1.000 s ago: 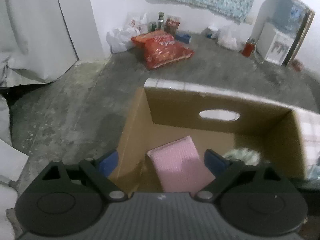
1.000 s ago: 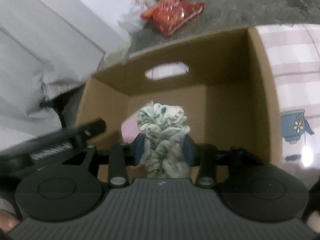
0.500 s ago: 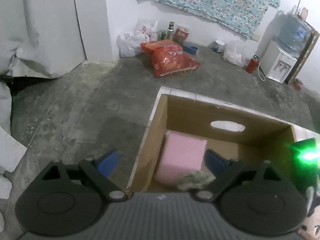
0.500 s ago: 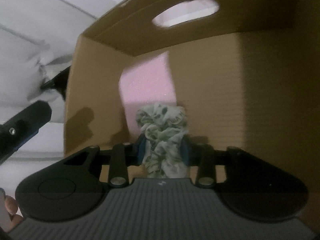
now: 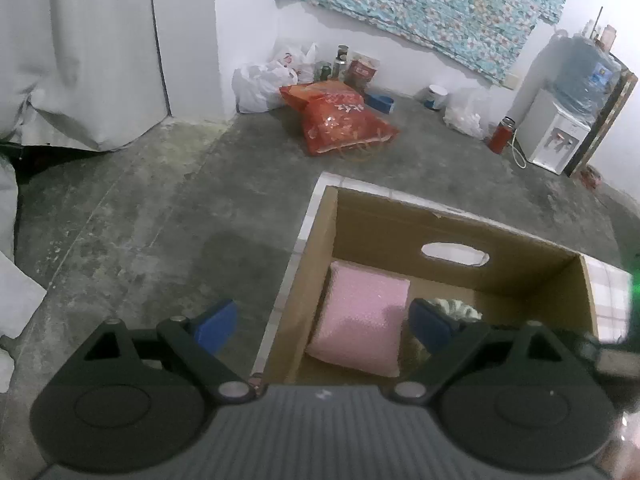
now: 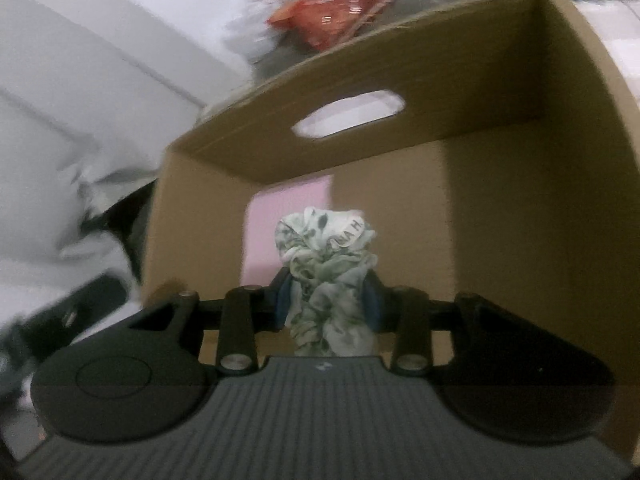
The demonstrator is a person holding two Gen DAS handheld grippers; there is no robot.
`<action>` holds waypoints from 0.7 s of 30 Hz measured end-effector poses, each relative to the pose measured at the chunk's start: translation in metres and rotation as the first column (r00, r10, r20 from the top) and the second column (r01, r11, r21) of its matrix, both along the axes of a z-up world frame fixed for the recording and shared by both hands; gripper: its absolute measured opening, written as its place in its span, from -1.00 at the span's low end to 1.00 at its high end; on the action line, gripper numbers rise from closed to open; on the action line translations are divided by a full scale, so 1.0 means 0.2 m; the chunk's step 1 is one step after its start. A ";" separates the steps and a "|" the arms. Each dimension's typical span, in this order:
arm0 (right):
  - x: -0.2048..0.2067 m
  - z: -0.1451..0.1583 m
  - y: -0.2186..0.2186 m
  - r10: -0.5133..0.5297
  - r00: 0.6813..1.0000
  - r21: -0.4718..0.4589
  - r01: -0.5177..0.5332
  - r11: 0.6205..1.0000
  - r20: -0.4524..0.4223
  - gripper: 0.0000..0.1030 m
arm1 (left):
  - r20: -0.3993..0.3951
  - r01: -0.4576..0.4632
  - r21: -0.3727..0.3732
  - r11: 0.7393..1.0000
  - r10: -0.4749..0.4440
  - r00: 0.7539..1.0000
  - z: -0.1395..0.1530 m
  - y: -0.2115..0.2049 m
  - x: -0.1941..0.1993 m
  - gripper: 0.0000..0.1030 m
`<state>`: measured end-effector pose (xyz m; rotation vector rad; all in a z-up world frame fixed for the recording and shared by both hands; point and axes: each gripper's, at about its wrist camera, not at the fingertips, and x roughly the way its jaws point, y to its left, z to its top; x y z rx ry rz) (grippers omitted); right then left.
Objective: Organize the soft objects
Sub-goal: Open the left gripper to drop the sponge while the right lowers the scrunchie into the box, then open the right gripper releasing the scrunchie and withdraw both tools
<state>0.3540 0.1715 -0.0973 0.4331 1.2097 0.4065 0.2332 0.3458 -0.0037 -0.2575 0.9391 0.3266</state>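
one cardboard box [image 5: 320,248] on tiled surface [image 5: 612,292]; grey concrete floor [image 5: 160,220] beyond.

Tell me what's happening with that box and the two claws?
A person is tidying soft things into a cardboard box. The right claw is pinching a scrunched green-and-white cloth and holding it inside the box. A pink cushion already lies on the box floor, on the side where the left claw is. The left claw is wide open, holding nothing, and hangs over the box's near corner.
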 end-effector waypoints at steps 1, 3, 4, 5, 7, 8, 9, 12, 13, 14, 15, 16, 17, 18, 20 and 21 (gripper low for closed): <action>0.02 -0.01 -0.01 -0.020 1.000 -0.002 0.020 1.000 -0.010 -0.30 | 0.000 0.003 0.000 1.000 -0.003 1.000 0.00 0.00 0.00 0.82; 0.06 -0.05 -0.01 -0.053 0.998 -0.019 0.052 0.998 -0.019 -0.29 | -0.001 0.004 0.002 1.000 -0.004 1.000 0.00 0.00 -0.01 0.82; 0.08 -0.07 0.00 -0.068 0.998 -0.033 0.067 0.997 -0.010 -0.26 | -0.001 0.004 0.002 1.000 -0.004 1.000 0.00 0.00 -0.01 0.82; 0.10 -0.09 0.01 -0.075 0.997 -0.042 0.074 0.996 0.001 -0.17 | 0.000 0.001 0.001 1.000 -0.001 1.000 0.00 -0.01 -0.01 0.82; 0.12 -0.13 0.03 -0.071 0.997 -0.042 0.071 0.997 -0.001 -0.01 | 0.001 -0.005 0.002 1.000 0.005 1.000 0.00 0.00 -0.01 0.82; 0.11 -0.15 0.03 -0.066 0.998 -0.046 0.066 0.997 -0.003 0.05 | 0.001 -0.006 0.003 1.000 0.006 1.000 0.00 0.00 -0.01 0.82; 0.12 -0.16 0.03 -0.062 0.998 -0.057 0.062 0.996 -0.001 0.11 | 0.003 -0.007 0.004 1.000 0.007 1.000 0.00 0.00 -0.02 0.82; 0.10 -0.15 0.04 -0.038 0.999 -0.075 0.040 0.996 0.019 0.33 | 0.015 -0.008 0.007 1.000 0.008 1.000 0.02 -0.01 -0.04 0.82; 0.10 -0.13 0.03 -0.032 0.999 -0.078 0.034 0.996 0.029 0.36 | 0.019 -0.011 0.006 1.000 0.011 1.000 0.03 -0.01 -0.04 0.82; 0.09 -0.10 0.02 -0.023 0.999 -0.082 0.027 0.996 0.047 0.39 | 0.026 -0.012 0.004 1.000 0.012 1.000 0.05 -0.02 -0.06 0.82; 0.08 -0.08 0.02 -0.019 0.998 -0.083 0.024 0.996 0.062 0.41 | 0.033 -0.013 0.001 1.000 0.013 0.999 0.06 -0.03 -0.07 0.82; 0.07 -0.05 0.01 -0.016 0.997 -0.082 0.023 0.996 0.076 0.41 | 0.042 -0.014 -0.001 1.000 0.014 0.999 0.08 -0.03 -0.09 0.82; 0.05 -0.01 -0.01 -0.014 0.996 -0.078 0.021 0.997 0.088 0.42 | 0.055 -0.013 -0.001 1.000 0.013 0.998 0.11 -0.05 -0.11 0.82; 0.04 0.02 -0.03 -0.013 0.995 -0.072 0.020 0.997 0.097 0.42 | 0.069 -0.012 0.000 1.000 0.012 0.998 0.14 -0.06 -0.14 0.82; -0.01 0.11 -0.09 -0.013 0.993 -0.045 0.018 0.999 0.118 0.42 | 0.101 -0.012 0.006 1.000 0.012 0.995 0.20 -0.09 -0.20 0.82; -0.03 0.16 -0.12 -0.008 0.991 -0.030 0.012 0.999 0.130 0.42 | 0.125 -0.012 0.011 1.000 0.011 0.992 0.25 -0.11 -0.24 0.82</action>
